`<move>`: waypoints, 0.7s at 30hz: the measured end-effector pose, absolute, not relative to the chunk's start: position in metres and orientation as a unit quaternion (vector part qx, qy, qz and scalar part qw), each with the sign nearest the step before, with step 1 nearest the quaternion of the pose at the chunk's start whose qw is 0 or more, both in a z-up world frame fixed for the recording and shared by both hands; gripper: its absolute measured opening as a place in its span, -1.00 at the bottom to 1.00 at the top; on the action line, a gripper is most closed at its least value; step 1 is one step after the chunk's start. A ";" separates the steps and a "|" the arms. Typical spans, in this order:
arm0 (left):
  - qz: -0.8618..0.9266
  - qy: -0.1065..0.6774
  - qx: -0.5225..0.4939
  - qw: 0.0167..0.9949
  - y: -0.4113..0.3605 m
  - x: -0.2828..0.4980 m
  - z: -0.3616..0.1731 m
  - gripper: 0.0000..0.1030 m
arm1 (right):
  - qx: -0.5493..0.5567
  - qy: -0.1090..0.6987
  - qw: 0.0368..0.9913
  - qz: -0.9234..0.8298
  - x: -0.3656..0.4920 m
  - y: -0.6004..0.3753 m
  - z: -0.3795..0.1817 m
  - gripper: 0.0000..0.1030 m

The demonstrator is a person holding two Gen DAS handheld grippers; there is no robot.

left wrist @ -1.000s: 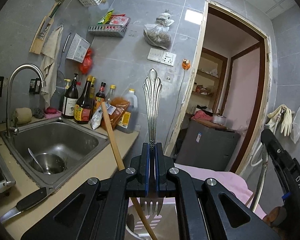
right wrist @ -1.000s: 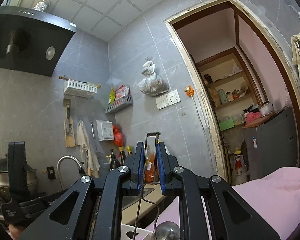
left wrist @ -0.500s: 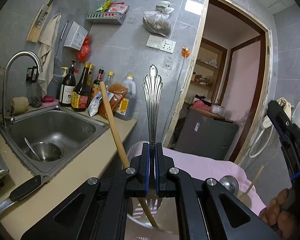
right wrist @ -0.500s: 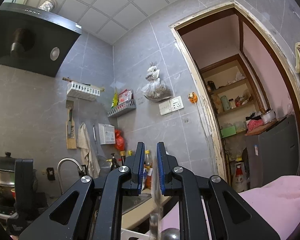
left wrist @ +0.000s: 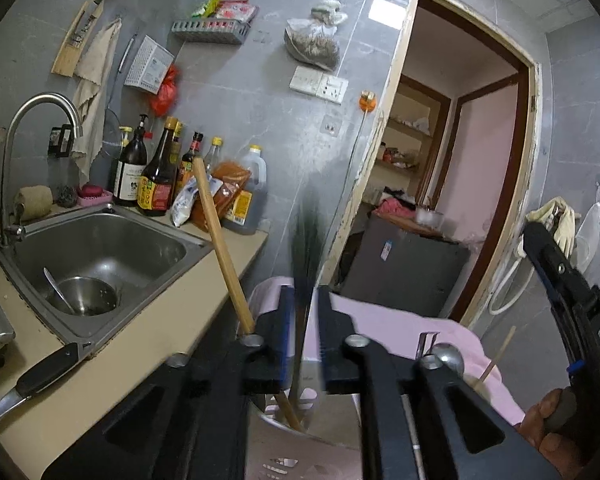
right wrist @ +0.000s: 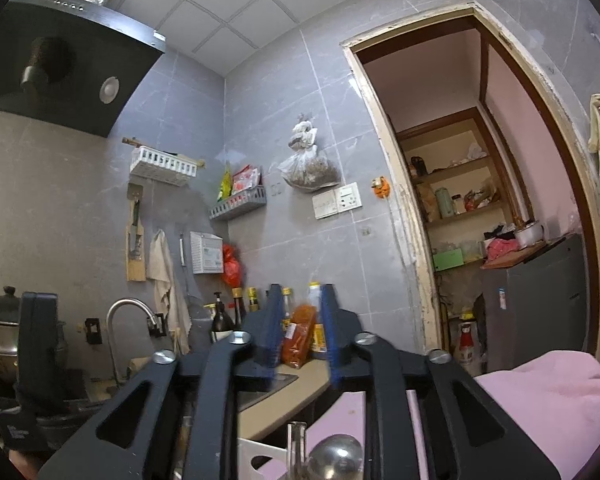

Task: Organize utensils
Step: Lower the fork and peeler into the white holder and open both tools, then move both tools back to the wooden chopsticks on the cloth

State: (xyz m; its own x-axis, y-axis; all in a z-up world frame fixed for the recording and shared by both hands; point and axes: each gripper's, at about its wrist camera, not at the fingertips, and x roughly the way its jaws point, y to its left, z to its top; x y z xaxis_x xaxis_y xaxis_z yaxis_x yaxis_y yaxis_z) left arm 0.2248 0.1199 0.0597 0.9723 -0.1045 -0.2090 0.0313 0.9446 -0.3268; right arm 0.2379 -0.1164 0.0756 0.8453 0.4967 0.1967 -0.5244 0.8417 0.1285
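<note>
Moved since the earlier frames: the fork, clamped upright a second ago with its ornate handle sharp above the left gripper, is now seen only as a blurred vertical streak in the widened gap; the wire-handled utensil once pinched by the right gripper is no longer between its pads.
Left gripper: jaws are opening; the blurred fork is still between them, but no pad is seen pressing on it, so it counts as released.
Right gripper: jaws are opening; nothing is held between them, only the bottles across the room are seen through the gap.
Fork: placed above the utensil holder, its lower end lost behind the left gripper's body.
Utensil holder: found directly below both grippers, beside the counter edge and in front of the pink cloth.
Wooden stick: leaned in the holder, tilted toward the sink.
Ladle ball end: raised out of the holder on its far right side, with a thin skewer further right.
Knife: laid on the counter near the sink's front corner.
Person's hand: seen at the right edge of the left view, wrapped round the other gripper's handle.
</note>
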 end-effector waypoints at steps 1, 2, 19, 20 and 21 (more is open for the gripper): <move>-0.037 0.106 -0.167 0.980 0.121 0.223 0.061 -0.53 | 0.090 -0.076 0.957 0.264 0.237 -0.118 0.077 -0.46; -0.039 0.098 -0.171 0.979 0.122 0.220 0.062 -0.48 | 0.090 -0.074 0.958 0.263 0.236 -0.119 0.078 -0.45; -0.075 0.049 -0.111 0.990 0.059 0.168 0.091 0.64 | 0.055 -0.044 0.979 0.192 0.180 -0.187 0.086 0.60; -0.078 0.050 -0.105 0.990 0.053 0.166 0.091 0.72 | 0.049 -0.040 0.981 0.184 0.176 -0.194 0.085 0.67; -0.083 0.052 -0.097 0.990 0.046 0.164 0.089 0.76 | 0.046 -0.037 0.982 0.181 0.173 -0.198 0.084 0.70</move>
State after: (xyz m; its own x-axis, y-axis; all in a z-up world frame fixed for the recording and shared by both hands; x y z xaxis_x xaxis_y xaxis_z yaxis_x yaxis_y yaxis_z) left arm 0.1642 0.0464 0.0895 0.9810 -0.1738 -0.0862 0.1537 0.9674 -0.2015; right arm 0.1730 -0.1980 0.0837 0.9319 0.3515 0.0895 -0.3583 0.9305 0.0764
